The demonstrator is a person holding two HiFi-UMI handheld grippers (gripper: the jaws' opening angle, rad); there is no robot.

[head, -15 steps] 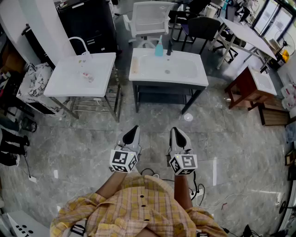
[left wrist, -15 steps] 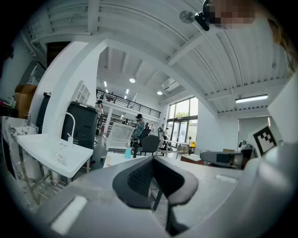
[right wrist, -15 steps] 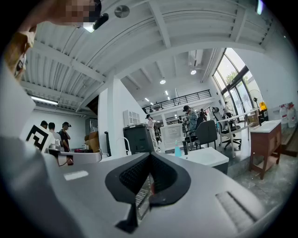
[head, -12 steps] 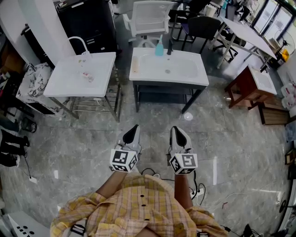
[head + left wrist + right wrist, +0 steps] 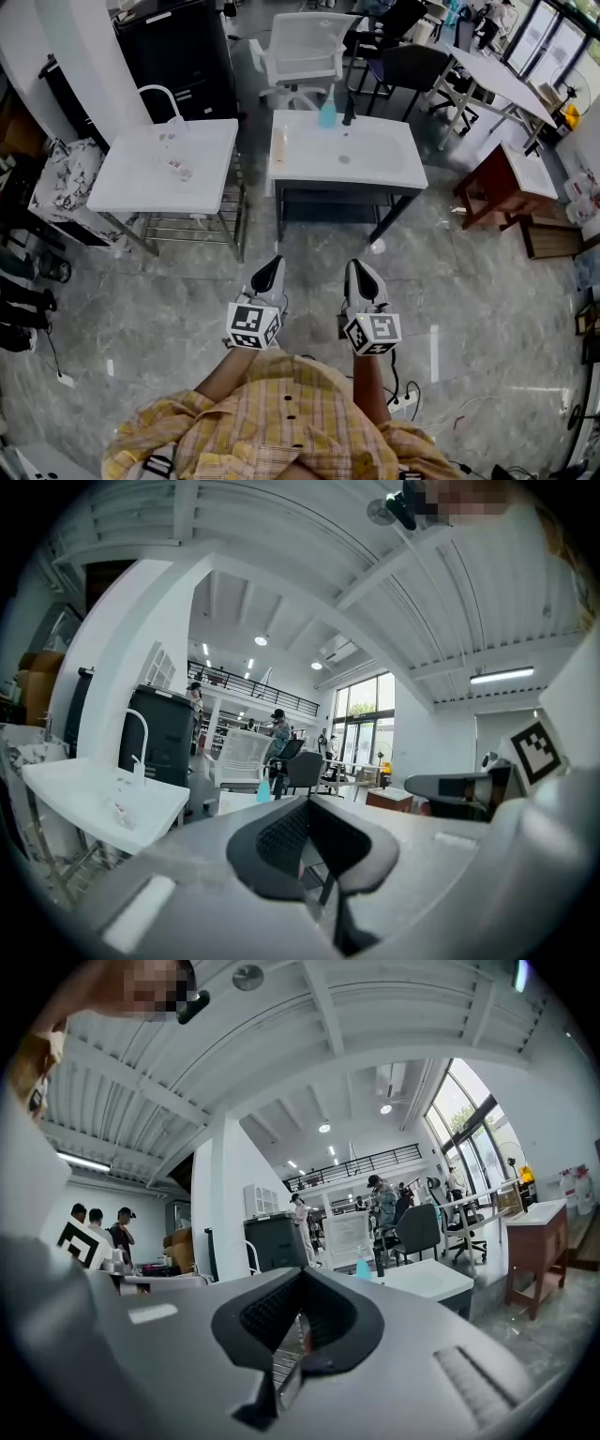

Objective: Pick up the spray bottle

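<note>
Since half a second ago the two white basins have slid a little lower in the head view, while both claws have kept their place out in front of the person. At far left stands the left basin tabletop [image 5: 122, 187], white on a metal frame, with a curved white tap [image 5: 159, 94] at its back edge. To its right, apart from it, is the middle basin tabletop [image 5: 394, 169], also white. The spray bottle [image 5: 327, 111], pale blue, stands upright at that basin's back edge, just beside a black tap [image 5: 348, 108] and well apart from both claws. Behind it is a white mesh chair [image 5: 302, 42]. Nearer the person, over the grey marble floor [image 5: 169, 291], the left claw [image 5: 272, 262] points toward the basins, its jaws closed together with nothing between them. Just right of it, the right claw [image 5: 355, 266] is likewise closed tight and empty. Farther right stands a small red-brown table [image 5: 487, 186]. The person wears a yellow checked shirt [image 5: 281, 417].
</note>
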